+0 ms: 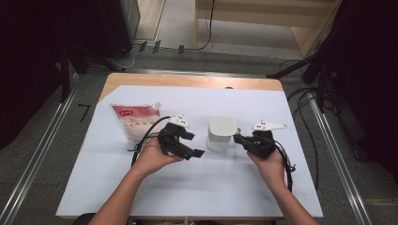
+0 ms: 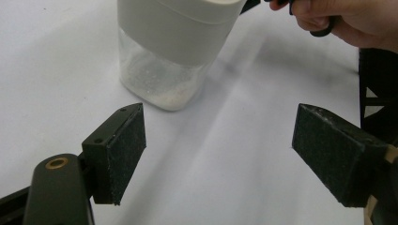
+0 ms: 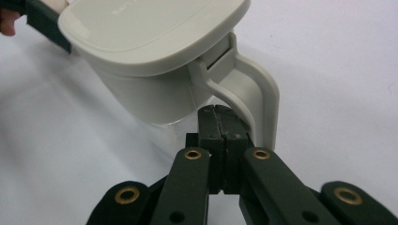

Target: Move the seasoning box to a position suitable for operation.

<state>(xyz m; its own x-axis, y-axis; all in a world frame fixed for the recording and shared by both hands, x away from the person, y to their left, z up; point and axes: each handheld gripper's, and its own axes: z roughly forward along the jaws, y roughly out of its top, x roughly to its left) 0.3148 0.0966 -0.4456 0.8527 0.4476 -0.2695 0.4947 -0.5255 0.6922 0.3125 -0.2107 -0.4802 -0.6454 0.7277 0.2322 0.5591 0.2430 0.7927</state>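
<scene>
Black matte right gripper [image 3: 220, 136], jaws pressed together beside the grey-lidded clear plastic canister's [image 1: 221, 133] curved handle [image 3: 256, 93]; contact unclear. Left gripper [image 2: 218, 150] spread, felt-padded. Canister mid-bench, top cropped in the left gripper view. Red-white pouch [image 1: 136, 121] far left, print illegible.

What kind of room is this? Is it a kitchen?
Probably not a kitchen; more likely a lab or studio for recording. A wooden table under a white sheet stands between metal floor rails, with black cables on the grey floor, and a person holds black two-jaw grippers there.
</scene>
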